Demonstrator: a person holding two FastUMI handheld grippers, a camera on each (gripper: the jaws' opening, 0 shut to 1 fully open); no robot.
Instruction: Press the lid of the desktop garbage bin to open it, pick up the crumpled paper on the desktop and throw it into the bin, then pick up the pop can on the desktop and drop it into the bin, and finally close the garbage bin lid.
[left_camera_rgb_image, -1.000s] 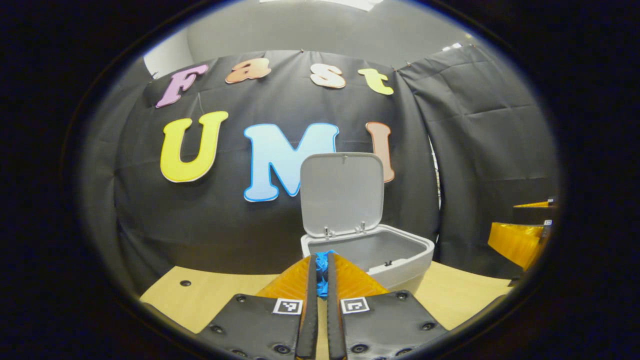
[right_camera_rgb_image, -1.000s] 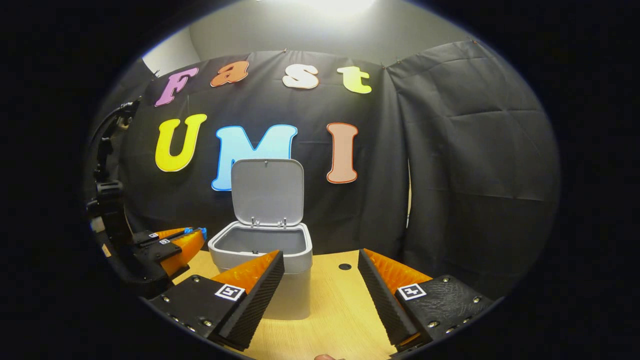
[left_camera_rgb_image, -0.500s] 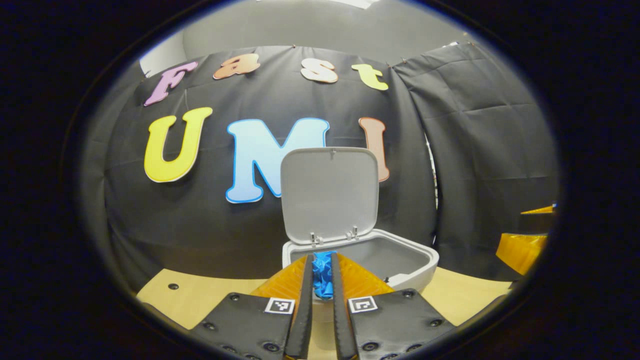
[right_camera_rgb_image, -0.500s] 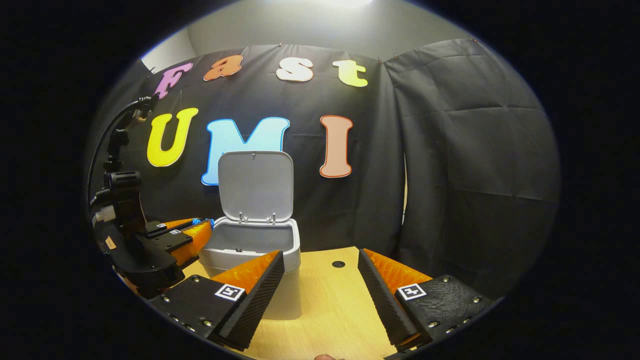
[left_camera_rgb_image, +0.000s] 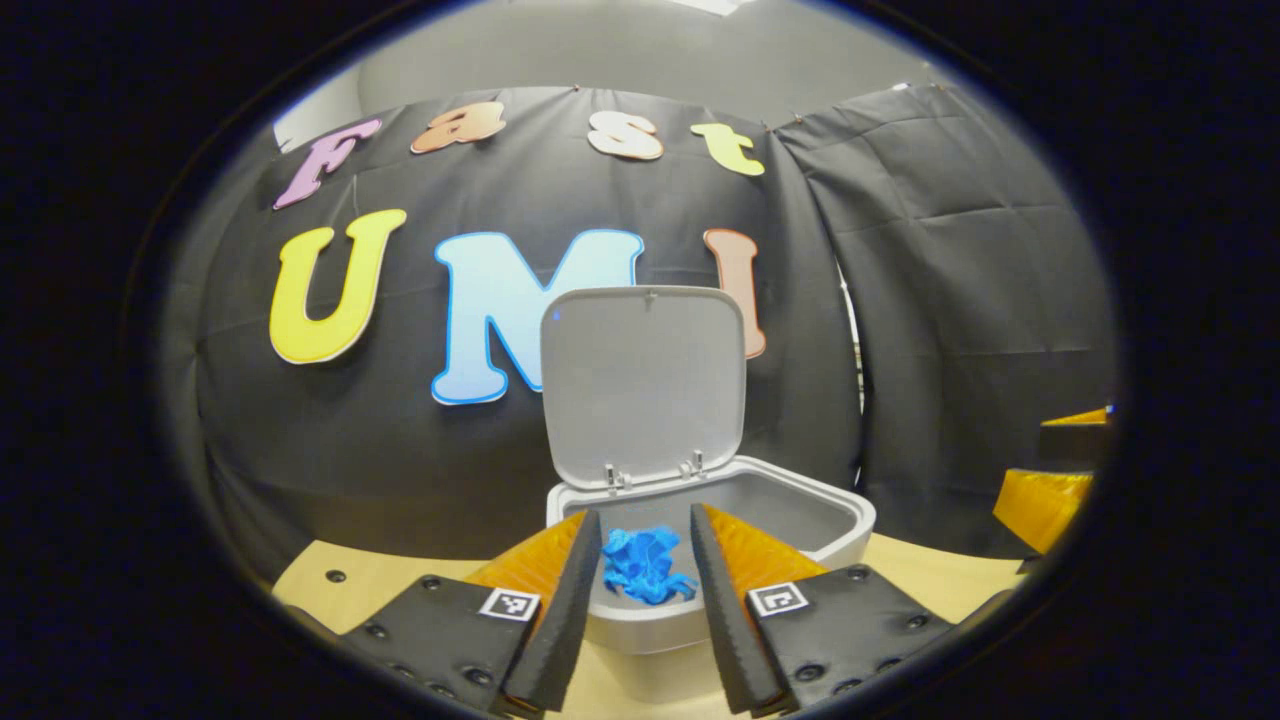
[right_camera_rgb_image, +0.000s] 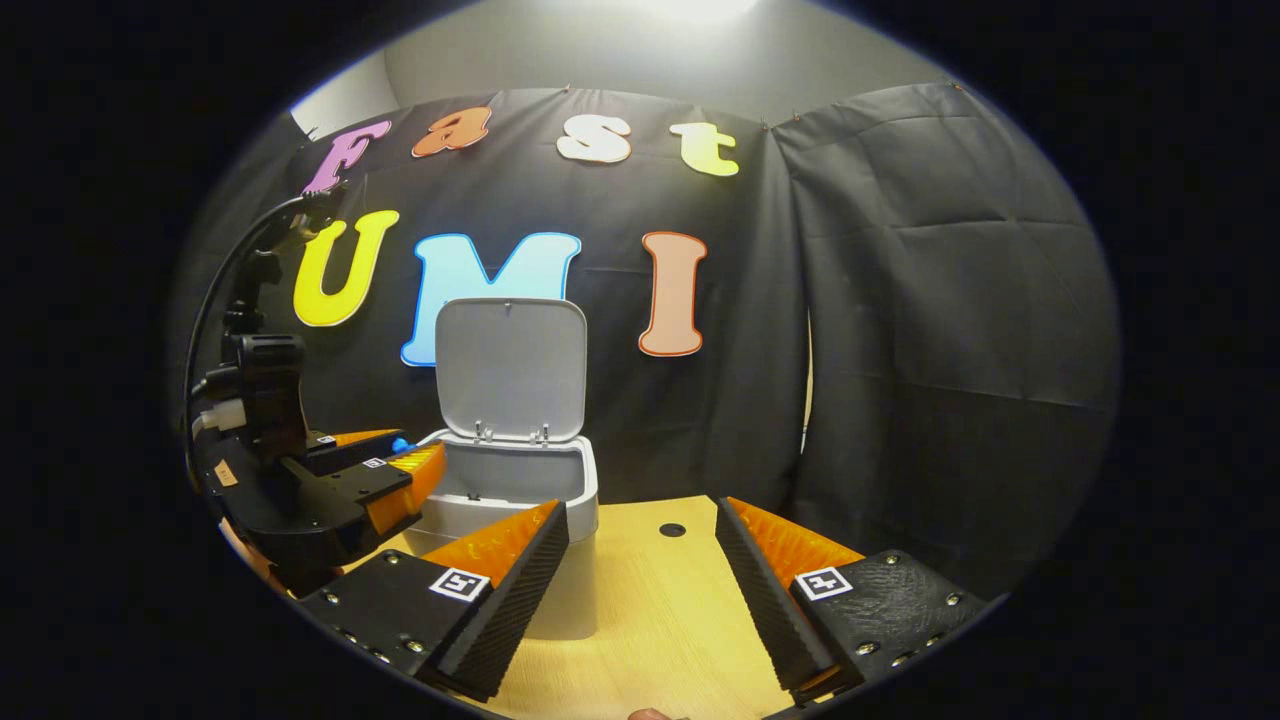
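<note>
**Crumpled paper between parted fingers above the open bin**

Left gripper view: the left gripper (left_camera_rgb_image: 640, 590) has its two fingers spread apart, and neither finger presses on anything. Between them lies the blue crumpled paper (left_camera_rgb_image: 645, 566), seen against the inside of the garbage bin (left_camera_rgb_image: 838, 528); whether it is falling or resting inside cannot be told. The bin stands at 6 o'clock of the view's centre on the light wooden desktop (left_camera_rgb_image: 930, 585). Its lid (left_camera_rgb_image: 645, 380) is raised upright on the hinge at the bin's far edge, with the black cloth wall (left_camera_rgb_image: 960, 280) behind it. At 3 o'clock, near the edge of the view, a part of the right gripper (left_camera_rgb_image: 1045, 490) shows.

Right gripper view: the right gripper (right_camera_rgb_image: 640, 585) hangs over the desktop (right_camera_rgb_image: 660, 610) with its fingers wide apart and nothing between them. The garbage bin (right_camera_rgb_image: 565, 485) stands at 7 o'clock of the view's centre, partly hidden behind this gripper's near finger, with its lid (right_camera_rgb_image: 510, 365) upright. At 9 o'clock the left gripper (right_camera_rgb_image: 405, 465) reaches to the bin's rim, and a speck of blue shows at its fingers. A dark round hole (right_camera_rgb_image: 672, 529) marks the desktop at 6 o'clock, just beside the bin.
</note>
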